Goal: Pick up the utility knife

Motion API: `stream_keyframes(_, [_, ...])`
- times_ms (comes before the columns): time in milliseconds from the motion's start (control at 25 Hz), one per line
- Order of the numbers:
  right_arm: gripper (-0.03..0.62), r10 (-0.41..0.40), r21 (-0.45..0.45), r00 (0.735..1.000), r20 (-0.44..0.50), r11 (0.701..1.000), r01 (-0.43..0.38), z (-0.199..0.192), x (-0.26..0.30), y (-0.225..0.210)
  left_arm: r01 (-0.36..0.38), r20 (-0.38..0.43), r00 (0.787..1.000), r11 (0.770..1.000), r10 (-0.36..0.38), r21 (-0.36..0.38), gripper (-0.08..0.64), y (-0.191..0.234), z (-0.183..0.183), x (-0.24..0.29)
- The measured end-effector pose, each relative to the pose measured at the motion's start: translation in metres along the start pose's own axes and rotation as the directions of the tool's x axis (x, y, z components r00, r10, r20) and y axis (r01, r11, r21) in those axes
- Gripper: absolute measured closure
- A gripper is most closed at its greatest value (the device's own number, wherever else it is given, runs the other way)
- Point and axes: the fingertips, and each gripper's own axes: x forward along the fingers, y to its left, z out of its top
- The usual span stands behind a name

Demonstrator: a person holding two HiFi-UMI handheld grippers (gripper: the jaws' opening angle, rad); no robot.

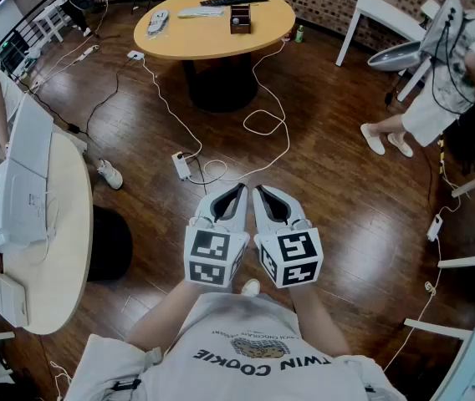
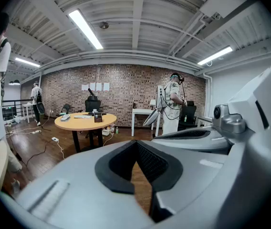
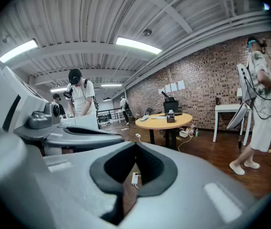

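Note:
I hold both grippers side by side at waist height over the wooden floor. The left gripper (image 1: 238, 190) (image 2: 136, 142) is shut, its tips meeting with nothing between them. The right gripper (image 1: 261, 190) (image 3: 135, 144) is also shut and empty, close beside the left one. Both point toward a round yellow table (image 1: 171, 38) (image 2: 64, 123) (image 3: 183, 120) some way ahead. Small items lie on that table: a grey object (image 1: 158, 19), a black keyboard (image 1: 233, 0) and a small dark box (image 1: 238, 22). I cannot make out a utility knife among them.
White cables and a power strip (image 1: 181, 165) lie on the floor between me and the round table. A pale round table (image 1: 62, 249) with a white machine (image 1: 7, 195) stands at my left. A person (image 1: 438, 90) stands at the right by a white desk (image 1: 388, 11).

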Motion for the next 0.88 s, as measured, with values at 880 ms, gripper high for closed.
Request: stream_keyframes(880, [0.591, -0.067, -0.047, 0.997, -0.027, 0.997, 0.065, 0.065, 0.183, -0.012, 0.075, 0.043, 0.996, 0.997, -0.073, -0.037, 0.554, 0.158, 0.046, 0.106])
